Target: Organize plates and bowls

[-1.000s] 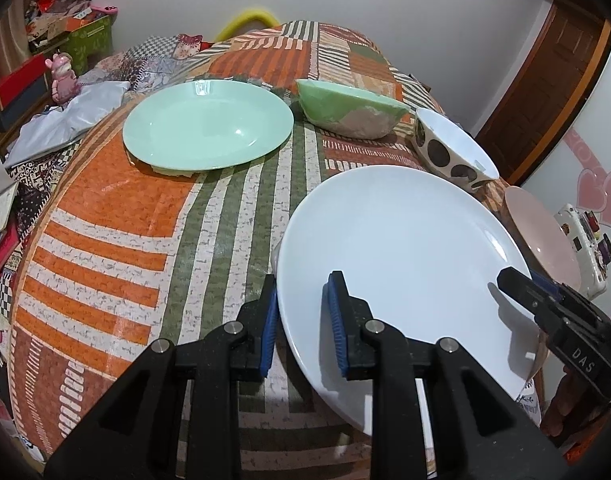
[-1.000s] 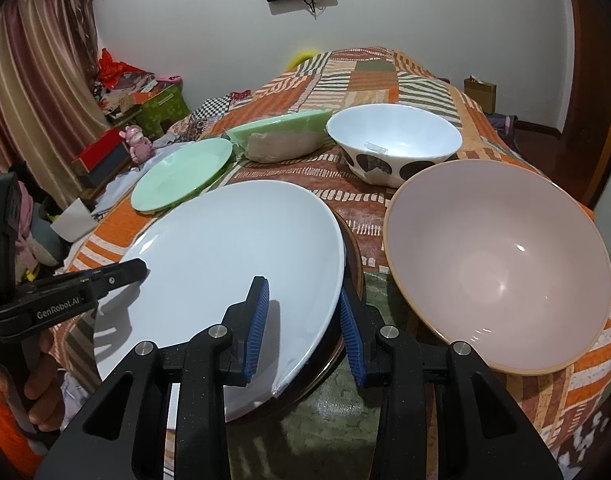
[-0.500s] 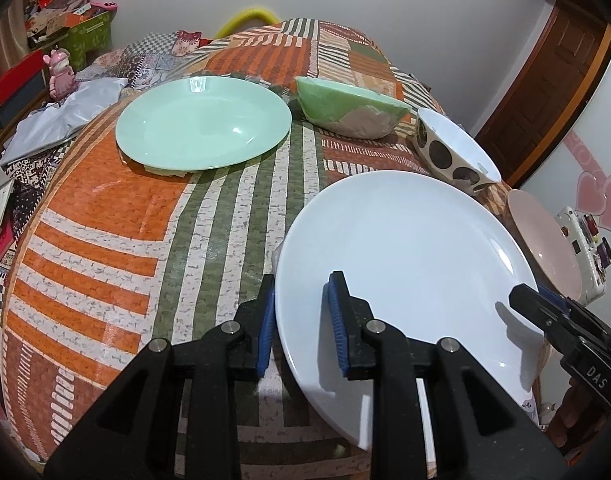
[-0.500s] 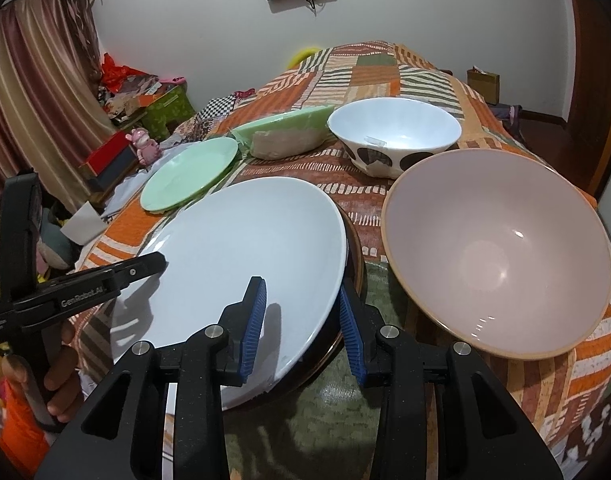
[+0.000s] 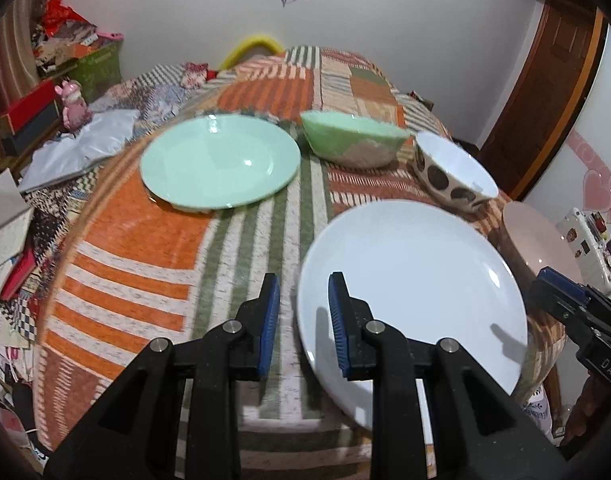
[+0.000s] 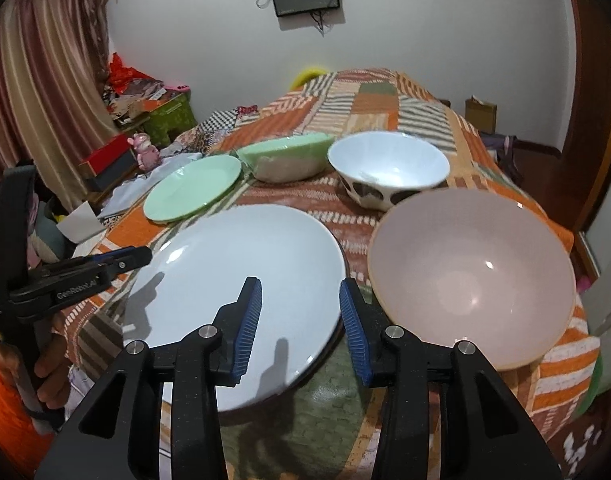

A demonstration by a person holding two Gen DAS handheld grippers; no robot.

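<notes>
While you count the dishes on the striped cloth [image 5: 145, 240], you find two plates and three bowls. One plate is white and one is green. One bowl is green, one is white with dark spots, and one is pink.

The white plate [image 5: 417, 280] is the closest dish, at the near edge of the table. The left gripper [image 5: 303, 320] has its jaws close together, with the left rim of this plate pinched between them. The right gripper [image 6: 301, 320] is at the plate's other side. Its jaws are opening, and the right rim sits between them, but the pads are not pressing on it.

The green plate [image 5: 219, 164] lies farther back on the left. The green bowl [image 5: 353, 140] is tipped on its side just beside it. The spotted bowl [image 5: 453, 172] stands next to the green bowl. The pink bowl [image 6: 469, 272] is near the white plate, on its right.

One small pink toy [image 5: 73, 106] stands off to the left.
</notes>
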